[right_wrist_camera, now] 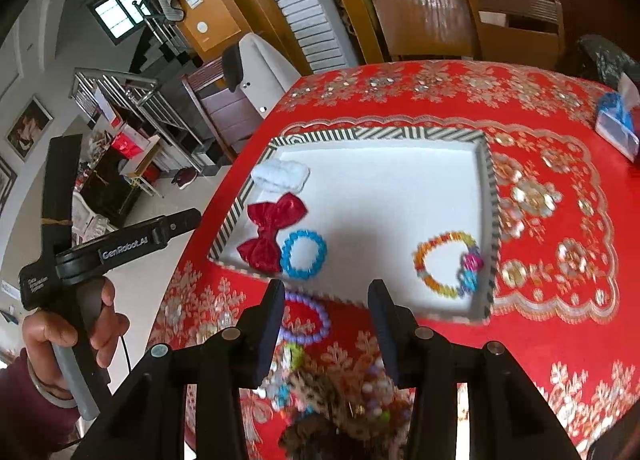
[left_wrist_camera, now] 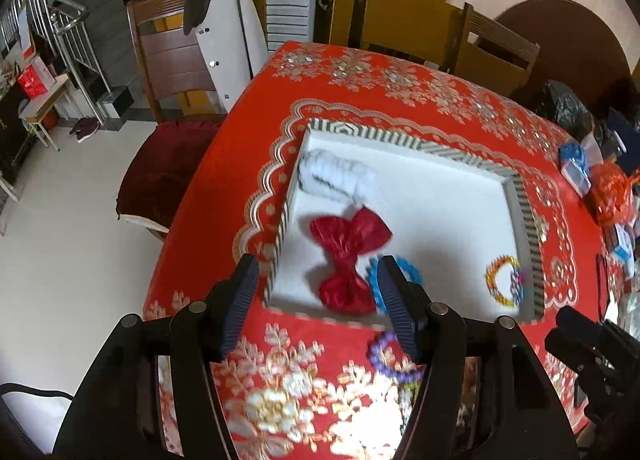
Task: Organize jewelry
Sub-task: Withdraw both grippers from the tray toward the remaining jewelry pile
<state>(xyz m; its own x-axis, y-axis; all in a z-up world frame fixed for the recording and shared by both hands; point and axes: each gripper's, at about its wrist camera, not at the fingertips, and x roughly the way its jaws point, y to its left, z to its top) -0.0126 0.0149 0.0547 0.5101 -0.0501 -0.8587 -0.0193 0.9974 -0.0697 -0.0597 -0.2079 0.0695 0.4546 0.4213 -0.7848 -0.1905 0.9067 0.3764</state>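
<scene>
A white tray with a striped rim (left_wrist_camera: 452, 150) (right_wrist_camera: 380, 134) lies on the red flowered tablecloth. In it are a white fluffy scrunchie (left_wrist_camera: 336, 176) (right_wrist_camera: 282, 174), a red bow (left_wrist_camera: 348, 256) (right_wrist_camera: 272, 236), a blue bead bracelet (left_wrist_camera: 412, 272) (right_wrist_camera: 304, 256) and a multicoloured bracelet (left_wrist_camera: 504, 280) (right_wrist_camera: 448, 264). A purple bracelet (left_wrist_camera: 386, 356) (right_wrist_camera: 308, 322) lies on the cloth just outside the near rim, beside a blurred heap of jewelry (right_wrist_camera: 332, 384). My left gripper (left_wrist_camera: 318, 262) hovers open above the tray's near left corner, holding nothing. My right gripper (right_wrist_camera: 326, 288) stands open above the near rim, also with nothing in it.
The table's left edge drops to a chair with a dark red cushion (left_wrist_camera: 160, 176) and pale floor. Wooden chairs (right_wrist_camera: 512, 28) stand behind the table. A blue tissue pack (right_wrist_camera: 616, 120) and plastic bags (left_wrist_camera: 608, 192) sit at the right. A hand (right_wrist_camera: 68, 332) holds the left gripper's handle.
</scene>
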